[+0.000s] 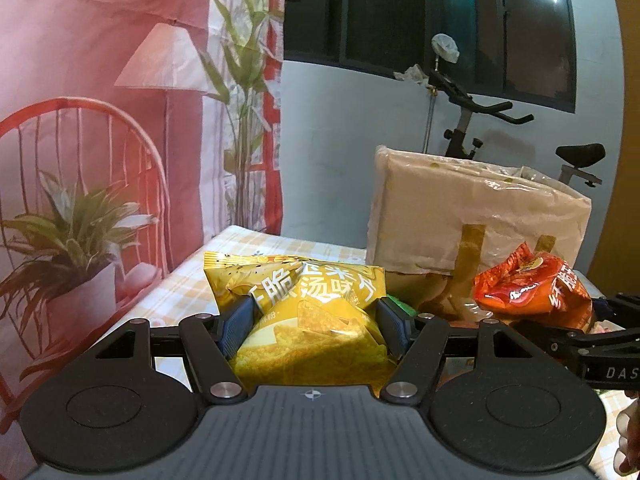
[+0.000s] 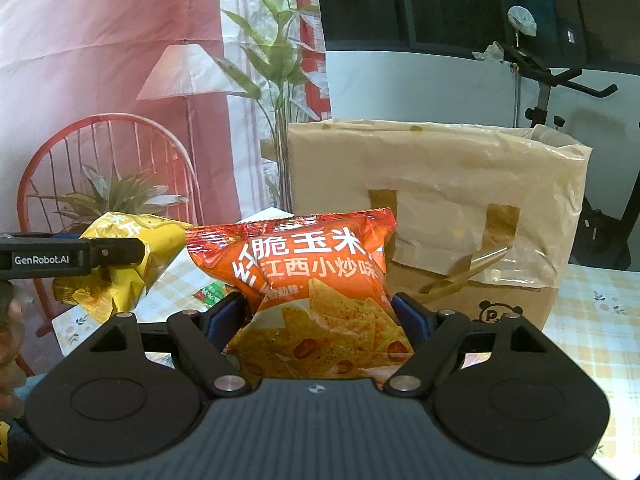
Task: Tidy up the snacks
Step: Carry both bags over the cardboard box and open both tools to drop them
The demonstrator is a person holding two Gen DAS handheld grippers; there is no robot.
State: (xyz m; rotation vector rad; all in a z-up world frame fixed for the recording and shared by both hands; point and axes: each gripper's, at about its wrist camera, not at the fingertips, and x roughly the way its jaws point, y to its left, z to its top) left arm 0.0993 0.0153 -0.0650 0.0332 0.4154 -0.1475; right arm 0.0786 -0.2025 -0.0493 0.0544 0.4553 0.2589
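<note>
My left gripper (image 1: 314, 322) is shut on a yellow chip bag (image 1: 304, 312), its blue pads pinching the bag's sides above the checked table (image 1: 176, 292). The right gripper (image 2: 320, 316) is shut on an orange-red chip bag (image 2: 316, 280) in the same way. Each view shows the other hand's load: the orange-red bag (image 1: 532, 292) at the right of the left wrist view, the yellow bag (image 2: 120, 260) at the left of the right wrist view. A tall beige carrier bag (image 2: 436, 208) with its top open stands just behind both.
A green packet (image 2: 210, 292) lies on the table under the held bags. A printed pink backdrop (image 1: 100, 120) hangs at the left. An exercise bike (image 1: 480, 120) stands behind the carrier bag (image 1: 472, 216), under a dark window.
</note>
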